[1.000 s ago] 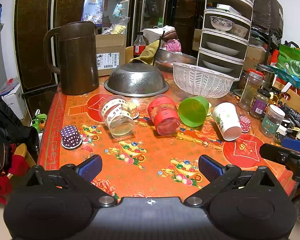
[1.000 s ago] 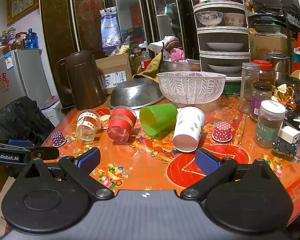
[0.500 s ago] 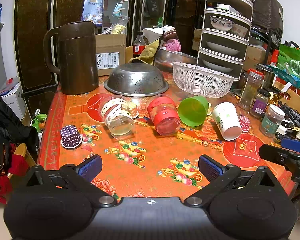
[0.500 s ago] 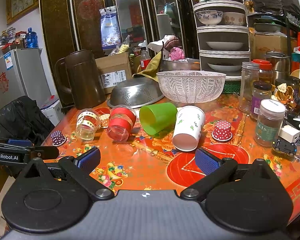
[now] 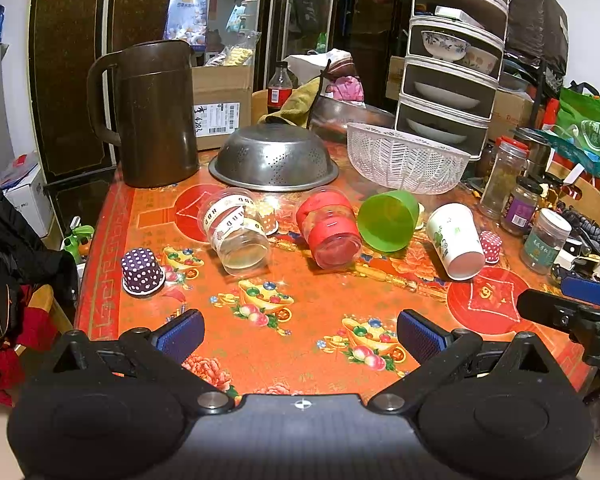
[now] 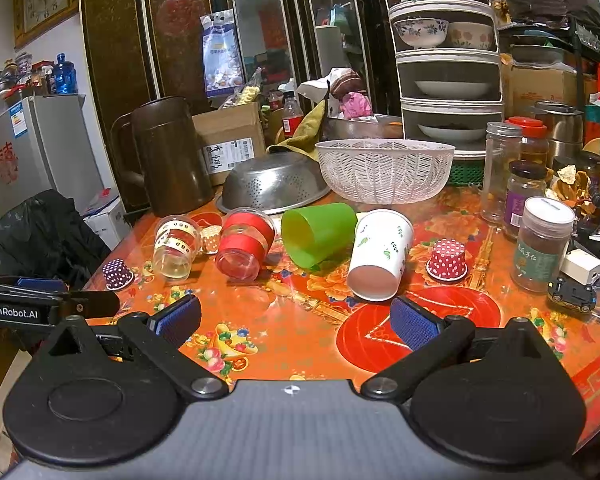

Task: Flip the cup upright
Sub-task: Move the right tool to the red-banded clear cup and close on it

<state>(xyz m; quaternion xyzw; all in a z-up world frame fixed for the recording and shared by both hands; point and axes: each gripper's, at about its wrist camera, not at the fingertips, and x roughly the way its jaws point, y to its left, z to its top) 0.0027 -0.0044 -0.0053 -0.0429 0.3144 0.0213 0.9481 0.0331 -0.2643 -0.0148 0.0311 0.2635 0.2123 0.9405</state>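
Both cameras sit low at the near edge of the bench [image 5: 308,352], each looking forward over its own wide-spread claw. The left view stands further left. Both share the 4 tipped cups and the white basket [image 6: 384,170] beyond.

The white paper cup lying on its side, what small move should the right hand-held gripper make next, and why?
Probably ease the right hand-held gripper forward to straddle the white paper cup. Its jaws are open and empty, and the cup lies tipped just ahead, closed base toward the camera. The green cup seems to touch it, so approach from the right side.
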